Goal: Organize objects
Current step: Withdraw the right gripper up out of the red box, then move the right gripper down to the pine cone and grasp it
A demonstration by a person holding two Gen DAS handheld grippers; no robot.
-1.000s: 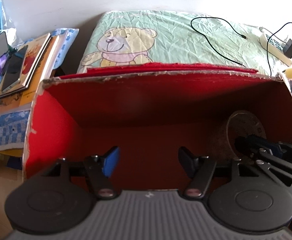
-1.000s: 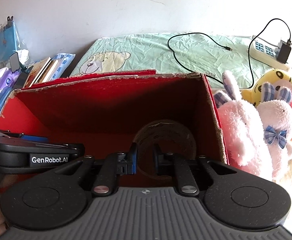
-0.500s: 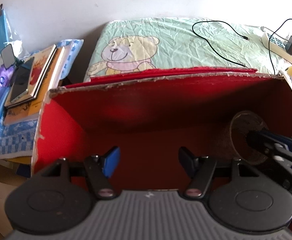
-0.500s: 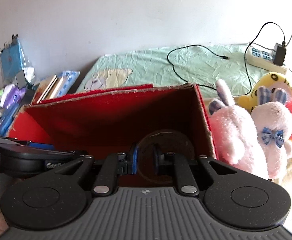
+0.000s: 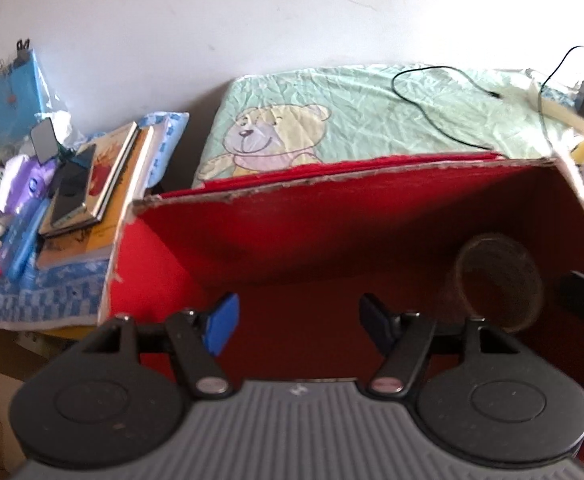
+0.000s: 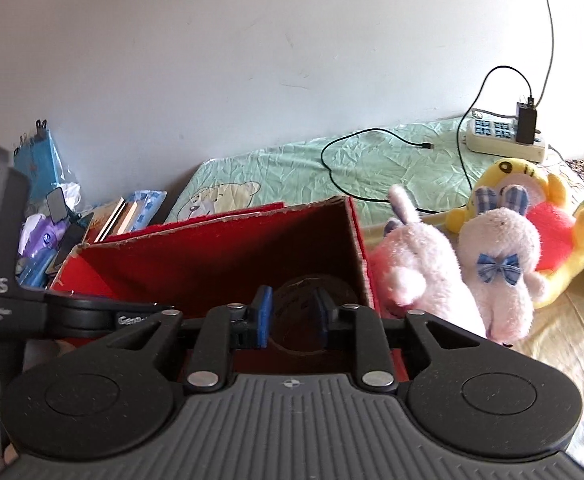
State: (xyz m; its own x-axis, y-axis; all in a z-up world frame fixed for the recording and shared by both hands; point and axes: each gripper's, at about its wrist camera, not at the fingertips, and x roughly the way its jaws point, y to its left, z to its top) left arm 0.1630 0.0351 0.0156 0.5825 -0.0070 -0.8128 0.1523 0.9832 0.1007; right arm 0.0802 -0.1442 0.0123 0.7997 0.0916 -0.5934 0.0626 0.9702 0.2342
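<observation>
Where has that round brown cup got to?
The cup lies on its side inside the red box, in its right-hand corner. In the right view it shows just beyond the right tongs, left of the pink bunny.

Each black hand-held gripper point(image 6: 292, 316) has blue pads point(image 6: 264, 316), silver screws and a ribbed grey body.

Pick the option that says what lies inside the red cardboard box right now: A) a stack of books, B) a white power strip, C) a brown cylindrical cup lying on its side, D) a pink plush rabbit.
C: the brown cylindrical cup lies on its side in the right part of the red cardboard box, its mouth facing the camera; the right claw stands open just before it.
</observation>
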